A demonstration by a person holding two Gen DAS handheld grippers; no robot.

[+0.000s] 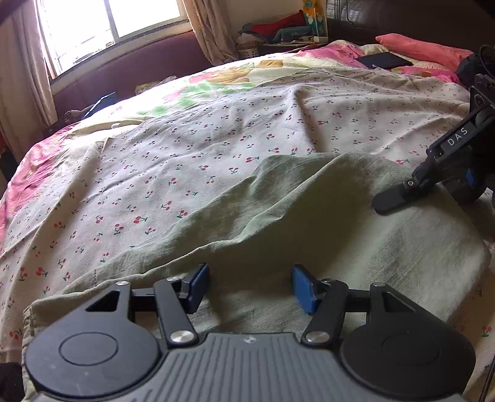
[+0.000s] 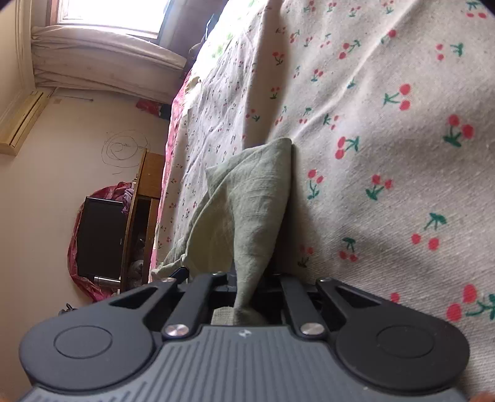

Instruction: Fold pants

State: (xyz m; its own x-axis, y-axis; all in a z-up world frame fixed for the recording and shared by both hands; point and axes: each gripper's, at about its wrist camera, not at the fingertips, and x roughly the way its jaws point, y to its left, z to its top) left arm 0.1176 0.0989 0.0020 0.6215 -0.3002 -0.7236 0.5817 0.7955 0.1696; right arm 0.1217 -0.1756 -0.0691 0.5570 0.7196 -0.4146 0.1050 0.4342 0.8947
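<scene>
Pale green pants (image 1: 309, 216) lie spread on the cherry-print bedsheet (image 1: 185, 148). My left gripper (image 1: 249, 286) is open, its blue pads (image 1: 198, 286) apart just above the near part of the pants, holding nothing. My right gripper (image 1: 402, 198) shows at the right edge of the left wrist view, resting on the pants' right side. In the right wrist view it is rolled sideways and my right gripper (image 2: 247, 278) is shut on a bunched fold of the pants (image 2: 253, 198), which rises from between the fingers against the sheet (image 2: 386, 139).
A pink pillow (image 1: 420, 49) and a black flat object (image 1: 383, 60) lie at the head of the bed. A window with curtains (image 1: 108, 27) is beyond the far side. A wooden shelf with a dark screen (image 2: 102, 238) stands past the bed edge.
</scene>
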